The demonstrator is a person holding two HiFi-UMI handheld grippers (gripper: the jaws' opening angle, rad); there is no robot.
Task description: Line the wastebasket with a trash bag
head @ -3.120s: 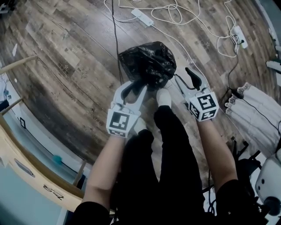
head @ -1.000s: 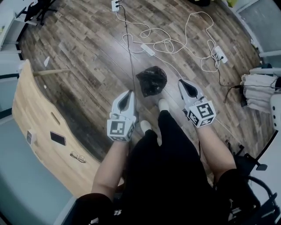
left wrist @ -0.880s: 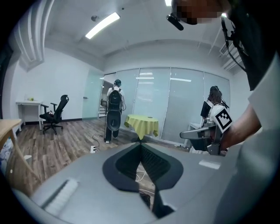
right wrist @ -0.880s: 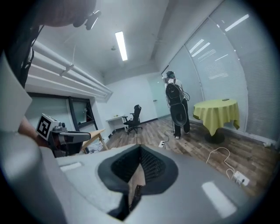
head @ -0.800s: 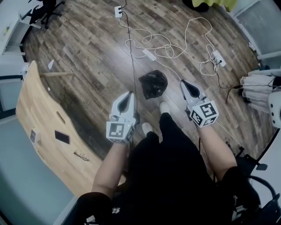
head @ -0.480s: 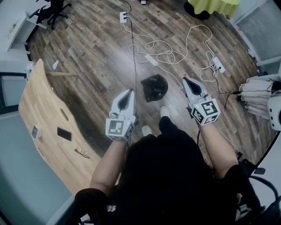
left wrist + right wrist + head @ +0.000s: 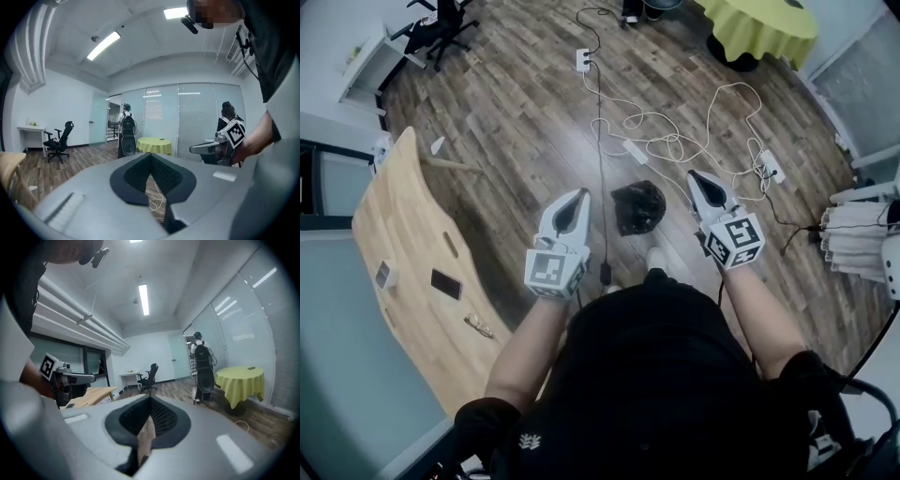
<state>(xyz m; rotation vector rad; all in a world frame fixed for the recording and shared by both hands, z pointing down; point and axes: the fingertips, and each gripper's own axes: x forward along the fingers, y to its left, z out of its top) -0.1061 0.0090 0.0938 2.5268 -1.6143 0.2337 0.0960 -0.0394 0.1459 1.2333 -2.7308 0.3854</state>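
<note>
Standing upright, the person holds both tools out ahead, well above the floor and pointing close to level. The left tool (image 7: 578, 197), at eleven o'clock from the body, has its jaws pressed together with nothing between them. Only floor and a scrap of white cable show through the slit behind the pads. The right tool (image 7: 697, 178), at one o'clock, is closed just as tightly and carries nothing.

Down on the wooden floor (image 7: 516, 112), at twelve o'clock and just past a white-shoed foot (image 7: 655, 255), stands the wastebasket (image 7: 637, 214). It is wrapped in a black trash bag (image 7: 641, 197), whose crinkled plastic covers the top and sides, so the basket itself cannot be made out. Neither tool touches it. It lies between the two as seen from above, but well below them.

A black cord (image 7: 601, 169) runs along the floor at the basket's nine o'clock side. Beyond, from twelve to two o'clock, white cables (image 7: 675, 142) loop between a power strip (image 7: 636, 151) and other sockets.

At nine o'clock from the person sits a pale wooden counter (image 7: 403, 234). It carries a dark phone (image 7: 445, 283), a pair of glasses (image 7: 476, 324) and a small pale object (image 7: 384, 275).

Farther off, a black office chair (image 7: 441, 17) stands at eleven o'clock. A round table under a yellow-green cloth (image 7: 759, 23) stands at one o'clock. Another person (image 7: 126, 133) stands beside that table, in front of a glass wall.
</note>
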